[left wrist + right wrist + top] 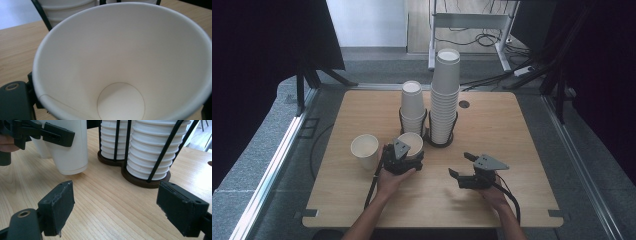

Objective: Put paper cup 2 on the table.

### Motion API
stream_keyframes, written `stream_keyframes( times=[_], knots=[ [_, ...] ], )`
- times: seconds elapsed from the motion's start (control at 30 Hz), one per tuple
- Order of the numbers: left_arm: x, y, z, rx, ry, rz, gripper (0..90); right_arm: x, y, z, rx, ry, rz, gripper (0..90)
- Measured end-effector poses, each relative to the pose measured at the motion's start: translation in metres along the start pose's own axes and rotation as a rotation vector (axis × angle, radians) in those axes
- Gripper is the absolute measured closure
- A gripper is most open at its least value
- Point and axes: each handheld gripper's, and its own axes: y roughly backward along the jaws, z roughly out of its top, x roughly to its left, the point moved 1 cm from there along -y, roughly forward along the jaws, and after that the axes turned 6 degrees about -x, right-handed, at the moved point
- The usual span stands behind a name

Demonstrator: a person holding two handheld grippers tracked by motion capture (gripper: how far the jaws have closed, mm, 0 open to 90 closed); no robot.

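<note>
Left tongs [404,156] are clamped on a paper cup [411,143] held tilted just above the table [512,150] near the stacks [444,100], right tongs [462,165] empty and apart; next, I judge, comes setting it upright beside the standing cup [364,150].

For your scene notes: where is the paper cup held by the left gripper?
High view, left of centre: the held cup sits in the left gripper, before the cup stacks.
</note>
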Motion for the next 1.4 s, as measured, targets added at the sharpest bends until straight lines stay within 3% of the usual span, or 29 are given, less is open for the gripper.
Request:
stream_keyframes(
  times=[0.33, 0.57, 0.73, 0.83, 1.1, 1.4],
  knots=[
    [0.006, -0.007, -0.005, 0.041, -0.008, 0.070, 11.4, 0.001, -0.002, -0.002, 0.003, 0.001, -0.001, 15.2],
    [0.005, -0.013, -0.008, 0.056, -0.008, 0.087, 11.3, 0.001, -0.002, -0.003, 0.011, 0.002, -0.001, 15.6],
    [0.005, -0.015, -0.010, 0.065, -0.035, 0.117, 11.1, 0.002, -0.002, -0.003, 0.009, 0.000, 0.003, 15.9],
    [0.008, -0.016, -0.010, 0.071, -0.020, 0.109, 11.1, 0.003, -0.003, -0.004, 0.010, 0.000, 0.008, 16.0],
    [0.011, -0.016, -0.011, 0.079, -0.031, 0.114, 10.7, 0.003, -0.004, -0.004, 0.011, 0.002, 0.007, 16.0],
    [0.009, -0.011, -0.007, 0.063, -0.028, 0.106, 0.0, 0.003, -0.004, -0.004, 0.020, 0.006, 0.014, 16.0]
  ],
)
